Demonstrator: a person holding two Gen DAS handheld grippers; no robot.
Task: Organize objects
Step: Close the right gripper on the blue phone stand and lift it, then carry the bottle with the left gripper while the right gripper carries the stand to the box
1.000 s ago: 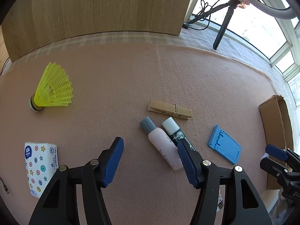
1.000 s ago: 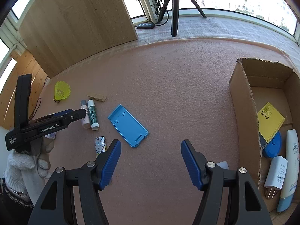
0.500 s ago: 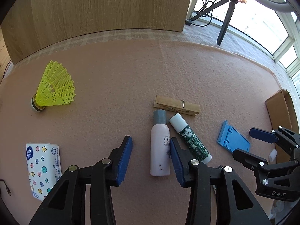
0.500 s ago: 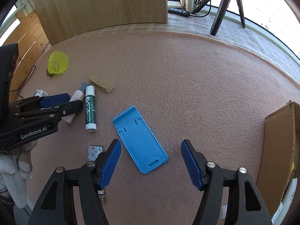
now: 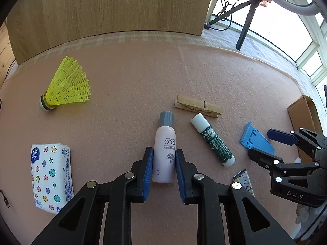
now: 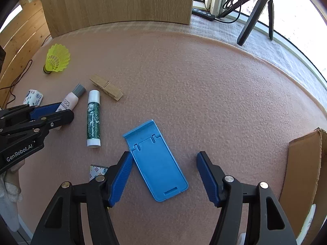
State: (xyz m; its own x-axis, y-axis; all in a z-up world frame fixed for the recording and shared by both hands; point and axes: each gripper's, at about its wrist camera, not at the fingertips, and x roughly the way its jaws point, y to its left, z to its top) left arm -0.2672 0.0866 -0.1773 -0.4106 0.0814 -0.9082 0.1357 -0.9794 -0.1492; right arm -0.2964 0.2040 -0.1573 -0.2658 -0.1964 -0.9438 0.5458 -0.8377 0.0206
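1. Pink plastic, smooth and round: the small bottle (image 5: 164, 153) lies flat on the pink felt mat (image 5: 132, 71), grey cap pointing away from me, just beside the green tube (image 5: 212, 140) and near the wooden clothespin (image 5: 197, 106).
2. My left tongs (image 5: 163, 164) have just been closing, and both blue pads now sit against the sides of the bottle's lower body. I judge the grip made or nearly so.
3. I expect the bottle to be light and stiff, but its round, glossy wall could slip or roll between flat pads. Taking it across the straight body, below the shoulder, seems the safest hold; the tapered neck would squirt out.
4. My right tongs (image 6: 163, 170) stand about half open over the blue phone stand (image 6: 157, 161), which lies flat on the mat. The jaws have just been closing a little; the left pad is just at the stand's long edge, the right pad well clear. Nothing is held.
5. That stand looks like thin, hard plastic, light and rigid. Lying flat, it offers only its long edges, so I would pinch across its width, low against the mat.
6. Cardboard box (image 6: 302, 163) stands at the right edge of the mat, the likely place for both.
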